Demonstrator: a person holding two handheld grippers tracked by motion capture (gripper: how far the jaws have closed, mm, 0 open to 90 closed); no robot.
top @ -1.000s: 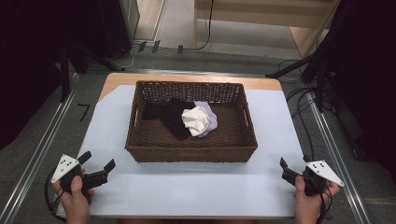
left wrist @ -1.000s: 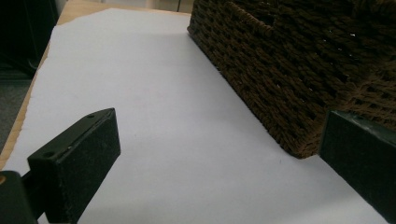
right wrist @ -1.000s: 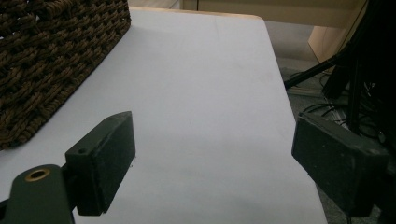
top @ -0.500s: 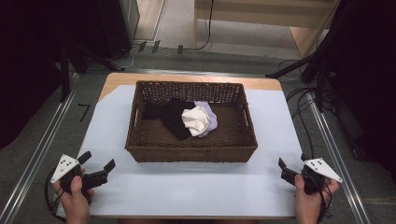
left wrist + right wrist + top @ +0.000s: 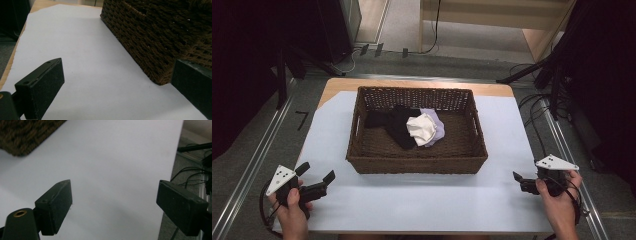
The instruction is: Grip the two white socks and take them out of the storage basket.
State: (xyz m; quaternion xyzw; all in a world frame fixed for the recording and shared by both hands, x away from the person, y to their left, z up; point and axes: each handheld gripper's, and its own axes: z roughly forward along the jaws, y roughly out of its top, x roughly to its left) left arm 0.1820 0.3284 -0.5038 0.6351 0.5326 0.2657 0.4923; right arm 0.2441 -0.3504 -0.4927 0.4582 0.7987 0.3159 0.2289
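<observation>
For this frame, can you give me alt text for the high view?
A brown wicker basket sits mid-table on a white sheet, holding black, white and lilac cloths. At the near corners, the left gripper and right gripper are held open and empty.

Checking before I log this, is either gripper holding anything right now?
No. The left gripper and right gripper are both open and empty over the white table cover.
</observation>
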